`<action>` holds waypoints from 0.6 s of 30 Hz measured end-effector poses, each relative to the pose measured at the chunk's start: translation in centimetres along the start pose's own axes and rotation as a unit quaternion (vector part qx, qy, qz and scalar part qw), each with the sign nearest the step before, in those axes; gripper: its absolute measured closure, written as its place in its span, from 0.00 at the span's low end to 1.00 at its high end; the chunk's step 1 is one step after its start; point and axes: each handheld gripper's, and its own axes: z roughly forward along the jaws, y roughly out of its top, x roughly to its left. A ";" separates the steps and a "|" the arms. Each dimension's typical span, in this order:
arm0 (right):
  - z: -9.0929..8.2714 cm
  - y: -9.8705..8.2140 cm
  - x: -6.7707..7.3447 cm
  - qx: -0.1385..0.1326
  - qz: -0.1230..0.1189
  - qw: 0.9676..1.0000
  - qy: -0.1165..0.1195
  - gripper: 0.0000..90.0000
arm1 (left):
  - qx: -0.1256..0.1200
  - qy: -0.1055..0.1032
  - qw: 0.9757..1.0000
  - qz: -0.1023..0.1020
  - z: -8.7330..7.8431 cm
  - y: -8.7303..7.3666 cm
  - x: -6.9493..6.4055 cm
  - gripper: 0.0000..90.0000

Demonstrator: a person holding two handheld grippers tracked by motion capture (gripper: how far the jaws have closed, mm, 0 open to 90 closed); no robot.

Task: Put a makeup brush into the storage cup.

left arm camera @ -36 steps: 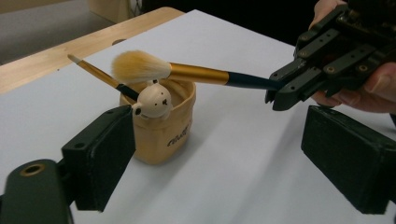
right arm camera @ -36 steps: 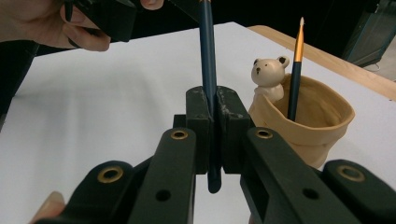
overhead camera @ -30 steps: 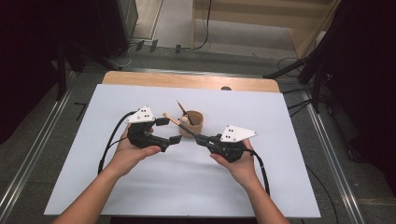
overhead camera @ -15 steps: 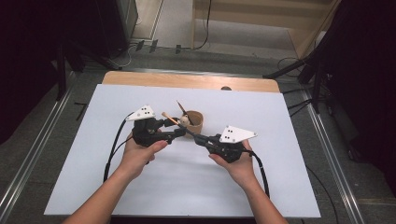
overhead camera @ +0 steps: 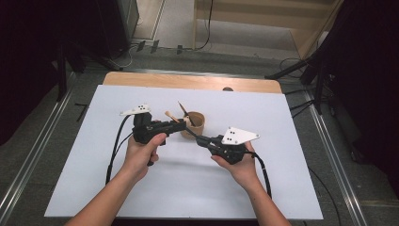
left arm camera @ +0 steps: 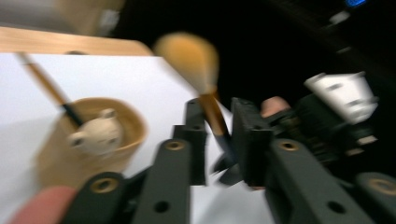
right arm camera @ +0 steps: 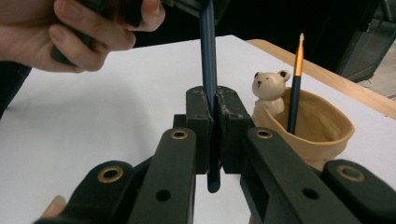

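A long brush [overhead camera: 175, 118] with a tan tuft [left arm camera: 189, 56] and dark handle [right arm camera: 208, 56] spans the gap between both grippers, above the white sheet. My right gripper [overhead camera: 200, 140] [right arm camera: 212, 116] is shut on the handle's lower end. My left gripper [overhead camera: 181, 126] [left arm camera: 219, 135] has just been closing with the brush between its jaws near the tuft, and they now pinch it. Just behind stands a tan cup [overhead camera: 196, 125] [right arm camera: 322, 126] [left arm camera: 93, 144] holding a small bear figure [right arm camera: 268, 88] [left arm camera: 95, 135] and a second brush [overhead camera: 184, 112] [right arm camera: 296, 79].
A white sheet [overhead camera: 282, 179] covers the table, with a wooden strip [overhead camera: 188, 81] along its far edge. Metal rails [overhead camera: 329, 155] run down both sides of the table. Cables trail from both grippers toward the person.
The left gripper has moved right toward the brush, and its jaws have gone from wide open to closed around it. The right gripper and the cup have stayed put.
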 end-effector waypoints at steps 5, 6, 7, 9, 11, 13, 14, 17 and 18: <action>0.0 0.1 0.3 0.000 0.007 1.000 0.023 0.54 | 0.004 -0.008 0.999 0.037 0.0 0.2 -0.9 0.94; 0.0 0.3 0.4 0.014 0.025 0.999 0.015 0.25 | 0.006 -0.005 0.999 0.039 -0.1 0.2 -0.9 0.94; 0.0 0.4 0.4 0.020 0.035 0.999 0.010 0.12 | 0.010 0.002 0.999 0.044 -0.1 0.3 -0.9 0.94; -0.2 0.5 0.5 0.026 0.046 0.999 -0.001 0.00 | 0.013 0.009 0.999 0.049 -0.2 0.4 -0.9 0.94; -0.5 0.5 0.5 0.025 0.042 0.999 -0.012 0.00 | 0.019 0.027 0.997 0.063 -0.2 0.5 -0.9 0.94; -0.7 0.5 0.4 0.026 0.045 0.998 -0.025 0.00 | 0.018 0.033 0.997 0.071 -0.2 0.6 -1.0 0.94; -0.9 0.5 0.3 0.022 0.045 0.998 -0.027 0.00 | 0.017 0.037 0.996 0.073 -0.2 0.6 -1.1 0.94; -1.5 0.2 0.0 0.011 0.053 0.998 -0.041 0.00 | 0.020 0.060 0.994 0.094 -0.2 0.9 -1.4 0.94; -1.7 0.1 -0.1 0.008 0.057 0.997 -0.042 0.00 | 0.021 0.065 0.993 0.100 -0.1 1.0 -1.4 0.94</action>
